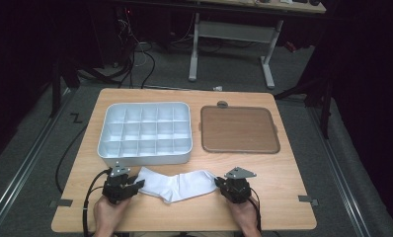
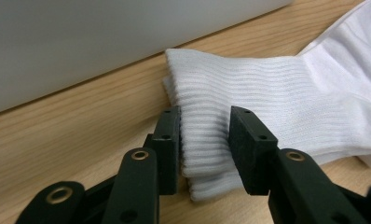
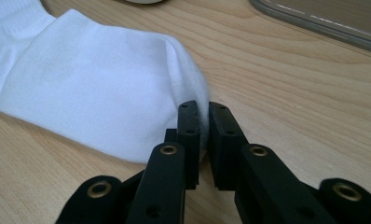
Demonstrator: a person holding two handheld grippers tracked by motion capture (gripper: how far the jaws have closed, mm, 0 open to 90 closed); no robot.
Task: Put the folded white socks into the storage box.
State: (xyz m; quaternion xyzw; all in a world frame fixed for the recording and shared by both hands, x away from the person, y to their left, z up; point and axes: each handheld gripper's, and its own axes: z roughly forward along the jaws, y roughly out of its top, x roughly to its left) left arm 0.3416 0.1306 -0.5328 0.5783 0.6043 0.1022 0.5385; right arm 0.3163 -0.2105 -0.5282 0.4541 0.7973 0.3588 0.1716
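Left hand-held gripper [image 2: 204,140] grasping sock [image 1: 177,183] cuff | right hand-held gripper [image 3: 203,126] pinching toe, tip hidden

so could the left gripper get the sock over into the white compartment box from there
Probably yes. The left gripper has the sock's ribbed cuff between its fingers, and the compartment box sits open-topped just beyond it, with nothing between. The right gripper pinches the toe end, so it would have to follow or let go.
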